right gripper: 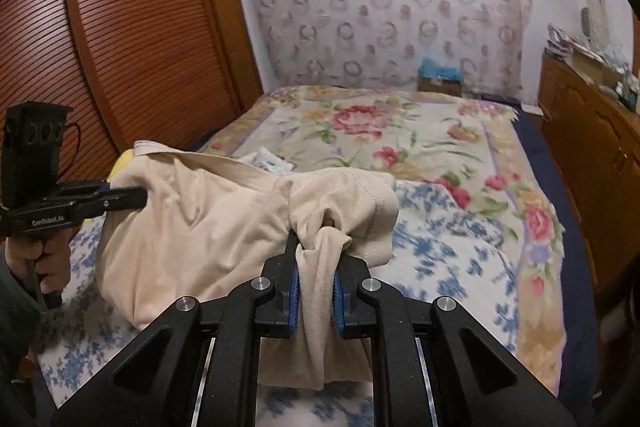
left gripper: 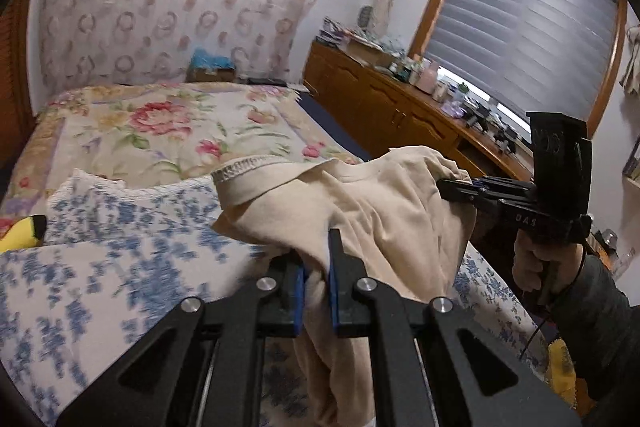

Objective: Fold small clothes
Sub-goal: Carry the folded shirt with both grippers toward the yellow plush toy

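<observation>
Only the right wrist view shows the slatted wardrobe [right gripper: 120, 27]; only the left shows the window blind [left gripper: 520, 39]. The bed [right gripper: 400, 147] lies open beyond, dresser [left gripper: 380, 99] alongside. A cream garment [left gripper: 380, 195] hangs crumpled above the bedding, left gripper [left gripper: 318, 267] and right gripper [right gripper: 316, 267] both clamped on its bunched edges.
</observation>
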Action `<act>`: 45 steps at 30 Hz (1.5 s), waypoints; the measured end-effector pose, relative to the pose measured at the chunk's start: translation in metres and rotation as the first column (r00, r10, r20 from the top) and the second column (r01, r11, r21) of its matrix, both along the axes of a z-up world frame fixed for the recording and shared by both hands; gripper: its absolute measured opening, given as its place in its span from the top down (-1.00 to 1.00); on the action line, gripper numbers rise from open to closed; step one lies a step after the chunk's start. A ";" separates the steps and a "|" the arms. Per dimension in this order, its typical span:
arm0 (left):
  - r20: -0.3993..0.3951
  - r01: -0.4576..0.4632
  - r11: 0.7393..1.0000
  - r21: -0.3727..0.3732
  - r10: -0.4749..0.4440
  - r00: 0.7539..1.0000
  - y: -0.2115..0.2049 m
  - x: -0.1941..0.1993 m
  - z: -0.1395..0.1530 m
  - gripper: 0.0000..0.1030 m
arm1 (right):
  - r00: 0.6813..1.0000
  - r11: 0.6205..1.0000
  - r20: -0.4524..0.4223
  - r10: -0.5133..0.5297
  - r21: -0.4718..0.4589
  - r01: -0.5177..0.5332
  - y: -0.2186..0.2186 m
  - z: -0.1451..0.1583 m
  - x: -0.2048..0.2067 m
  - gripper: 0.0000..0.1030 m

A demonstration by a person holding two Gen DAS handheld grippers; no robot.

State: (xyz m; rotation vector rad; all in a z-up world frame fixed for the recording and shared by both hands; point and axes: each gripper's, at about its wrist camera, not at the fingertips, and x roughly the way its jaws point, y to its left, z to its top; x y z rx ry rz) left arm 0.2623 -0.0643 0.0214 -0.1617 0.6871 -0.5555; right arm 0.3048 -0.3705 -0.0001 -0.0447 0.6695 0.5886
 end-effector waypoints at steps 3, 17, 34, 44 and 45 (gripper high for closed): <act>0.028 -0.057 0.998 0.007 0.057 0.998 0.028 -0.014 0.005 0.89 | 0.998 0.998 0.016 0.058 -0.026 -0.058 0.031 0.005 0.005 0.81; 0.095 -0.463 0.885 0.041 0.458 0.884 0.203 -0.078 -0.013 0.89 | 0.905 0.901 0.057 0.421 -0.141 -0.411 0.280 0.022 0.052 0.81; 0.001 -0.661 0.743 0.105 0.665 0.747 0.234 -0.155 -0.103 0.88 | 0.804 0.768 -0.035 0.594 -0.272 -0.579 0.446 -0.019 0.033 0.68; -0.019 -0.650 0.750 0.125 0.657 0.754 0.230 -0.154 -0.092 0.88 | 0.923 0.927 -0.191 0.335 -0.108 -0.359 0.371 -0.046 0.061 -0.28; -0.022 -0.650 0.749 0.127 0.657 0.753 0.231 -0.154 -0.092 0.88 | 0.921 0.933 -0.221 0.320 -0.094 -0.347 0.366 -0.052 0.060 -0.29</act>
